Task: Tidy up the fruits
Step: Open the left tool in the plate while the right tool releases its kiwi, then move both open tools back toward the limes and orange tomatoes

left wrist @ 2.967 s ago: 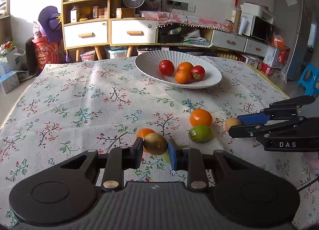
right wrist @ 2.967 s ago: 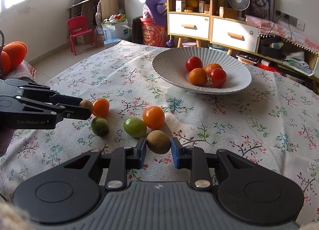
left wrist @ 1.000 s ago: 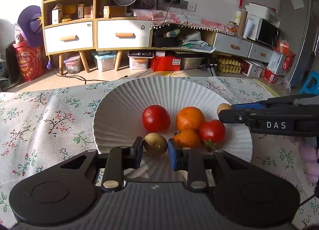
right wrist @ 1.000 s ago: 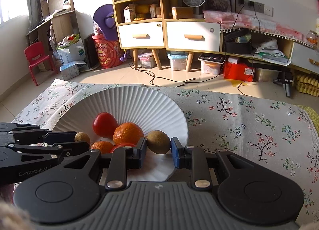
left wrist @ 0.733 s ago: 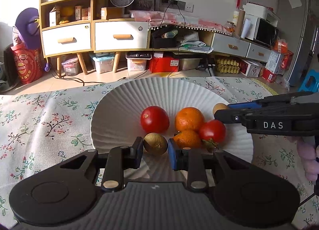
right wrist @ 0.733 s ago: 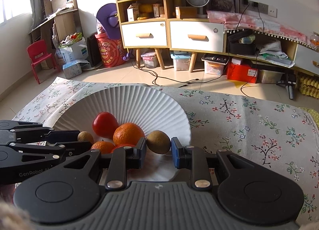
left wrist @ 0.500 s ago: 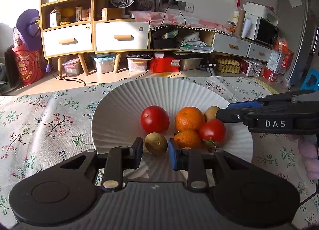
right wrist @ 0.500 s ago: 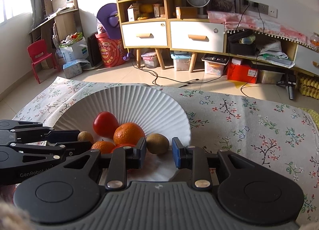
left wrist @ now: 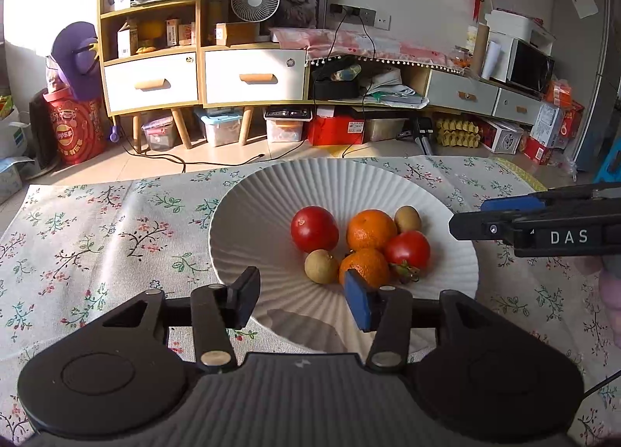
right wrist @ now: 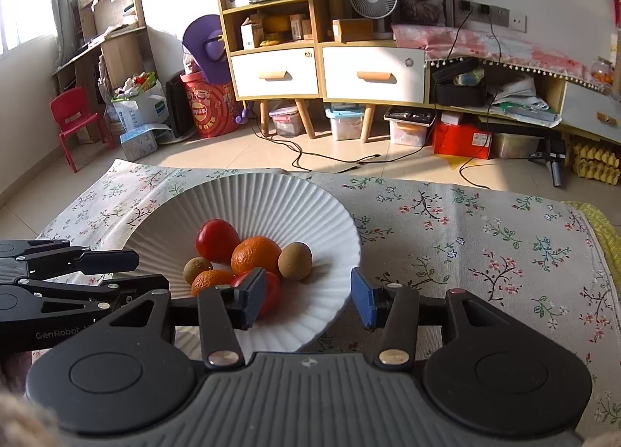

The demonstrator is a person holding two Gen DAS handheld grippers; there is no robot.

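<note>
The floral-cloth table (left wrist: pixel 101 222) carries a white ribbed plate (left wrist: pixel 268 191), and all the fruit in view lies on it.

Taken from left to right in the left wrist view, the plate holds a red tomato (left wrist: pixel 314 229) at the far left of the cluster. Just in front of it and to its right lies a small brown kiwi (left wrist: pixel 321 266). Next comes a small orange (left wrist: pixel 364 267) at the near side, with a larger orange (left wrist: pixel 371 229) behind it. A second red tomato (left wrist: pixel 407 251) touches both oranges on their right. Behind that tomato a second brown kiwi (left wrist: pixel 407 219) rests against the larger orange.

The left gripper (left wrist: pixel 302 301) hovers over the plate's near rim. Its fingers have just been opening and now stand apart with nothing between them; the small brown kiwi lies free on the plate just beyond them.

The right gripper (right wrist: pixel 308 297) reaches in over the plate's right side. Its fingers have likewise just been opening and grip nothing. The second kiwi sits loose on the plate ahead of the gap, beside the larger orange. In the left wrist view this gripper shows side-on at the right edge, its tips near the plate's right rim.
</note>
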